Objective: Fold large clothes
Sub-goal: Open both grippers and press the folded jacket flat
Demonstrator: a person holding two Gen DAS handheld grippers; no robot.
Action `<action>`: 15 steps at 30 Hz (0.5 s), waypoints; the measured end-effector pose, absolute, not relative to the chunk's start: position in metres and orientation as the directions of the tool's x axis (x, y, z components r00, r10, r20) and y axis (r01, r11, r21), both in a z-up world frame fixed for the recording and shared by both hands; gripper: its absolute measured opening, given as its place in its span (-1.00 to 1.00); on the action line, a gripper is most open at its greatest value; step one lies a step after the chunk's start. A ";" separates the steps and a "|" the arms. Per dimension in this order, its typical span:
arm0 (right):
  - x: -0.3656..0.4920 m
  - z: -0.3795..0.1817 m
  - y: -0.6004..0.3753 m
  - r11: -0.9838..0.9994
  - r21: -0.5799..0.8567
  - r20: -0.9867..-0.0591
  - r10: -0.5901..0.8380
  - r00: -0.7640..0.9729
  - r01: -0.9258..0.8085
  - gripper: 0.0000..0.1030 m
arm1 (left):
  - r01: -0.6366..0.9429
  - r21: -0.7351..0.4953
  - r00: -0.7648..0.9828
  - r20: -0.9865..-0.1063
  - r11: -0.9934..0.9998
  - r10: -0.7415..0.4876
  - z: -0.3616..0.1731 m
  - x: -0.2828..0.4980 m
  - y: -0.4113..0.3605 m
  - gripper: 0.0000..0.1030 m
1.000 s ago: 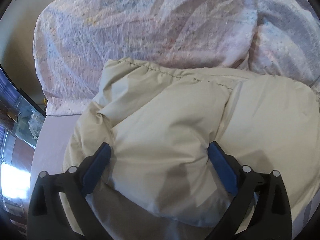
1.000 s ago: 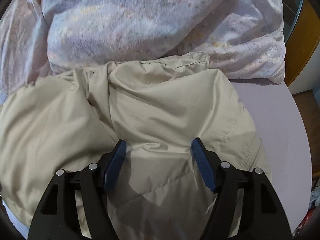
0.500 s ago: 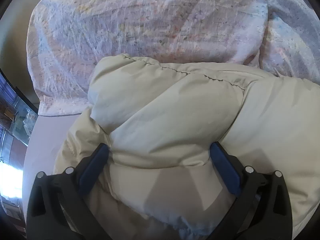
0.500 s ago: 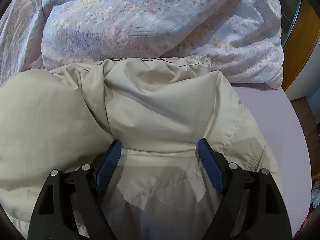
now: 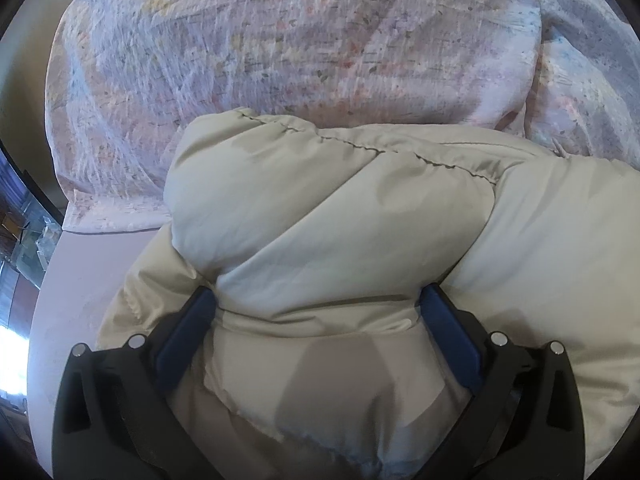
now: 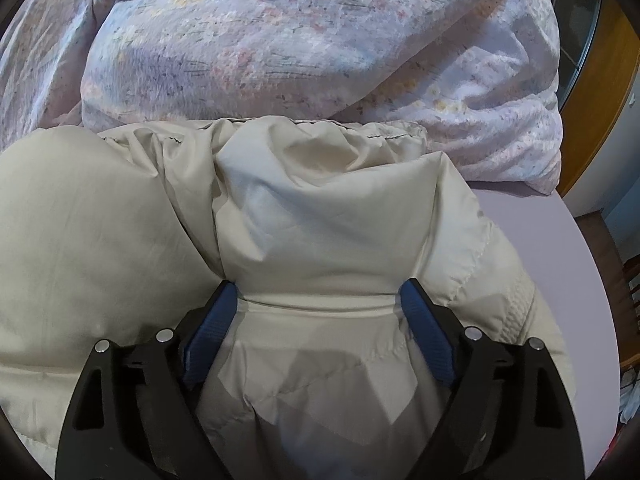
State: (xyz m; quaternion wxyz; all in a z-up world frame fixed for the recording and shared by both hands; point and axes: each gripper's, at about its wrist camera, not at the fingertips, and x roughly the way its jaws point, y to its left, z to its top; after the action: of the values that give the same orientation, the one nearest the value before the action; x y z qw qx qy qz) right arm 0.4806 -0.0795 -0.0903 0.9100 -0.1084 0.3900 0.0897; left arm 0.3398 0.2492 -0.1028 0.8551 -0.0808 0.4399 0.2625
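Left wrist view. At the far left edge, a dim strip of room with a dark shelf or cabinet [image 5: 24, 232], too blurred to read. Beside it, the pale lilac sheet [image 5: 84, 280] of the bed surface. Across the top lies a rumpled floral duvet [image 5: 304, 40]. Below it, filling the centre and right, the cream padded jacket [image 5: 340, 216] rests on the sheet, its stitched seam edge touching the duvet. The left gripper [image 5: 318, 312] stands with its jaws wide apart, one blue pad on each side of a puffed fold of the jacket; the cloth bulges between the pads and touches both, but whether they squeeze it cannot be told.

Right wrist view. The floral duvet [image 6: 280, 40] again spans the top. The jacket [image 6: 332, 232] fills the left and centre, its gathered hem lying against the duvet. The right gripper [image 6: 316, 300] has just been opening; its jaws stand wide, with a broad fold of the jacket lying between the blue pads and brushing them rather than being pinched. To the right, the bare lilac sheet [image 6: 568, 264], then a wooden door frame [image 6: 600, 92] and a strip of floor at the far edge.
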 end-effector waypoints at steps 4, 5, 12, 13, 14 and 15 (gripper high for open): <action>0.478 -0.091 -0.076 0.959 -0.139 -0.711 0.079 0.699 -0.249 0.70 | -0.526 0.094 0.485 -0.783 0.845 0.389 -0.106 0.340 0.249 0.97; 0.478 -0.092 -0.075 0.958 -0.140 -0.708 0.080 0.702 -0.251 0.70 | -0.526 0.094 0.487 -0.781 0.845 0.390 -0.108 0.339 0.249 0.97; 0.483 -0.094 -0.077 0.956 -0.138 -0.710 0.088 0.699 -0.260 0.71 | -0.533 0.100 0.498 -0.766 0.840 0.407 -0.109 0.340 0.248 0.97; 0.484 -0.094 -0.077 0.955 -0.138 -0.712 0.088 0.696 -0.262 0.72 | -0.534 0.102 0.497 -0.765 0.839 0.410 -0.109 0.340 0.247 0.97; 0.485 -0.093 -0.076 0.954 -0.138 -0.718 0.088 0.690 -0.265 0.72 | -0.535 0.106 0.495 -0.765 0.838 0.413 -0.110 0.340 0.247 0.97; 0.486 -0.093 -0.076 0.953 -0.138 -0.725 0.087 0.683 -0.269 0.72 | -0.535 0.109 0.492 -0.766 0.838 0.414 -0.112 0.340 0.246 0.97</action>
State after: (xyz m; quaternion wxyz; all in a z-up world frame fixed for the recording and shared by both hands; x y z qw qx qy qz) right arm 0.4863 -0.0762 -0.0931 0.9098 -0.1175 0.3858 0.0978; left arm 0.3405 0.2455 -0.1121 0.8609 -0.0716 0.4217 0.2756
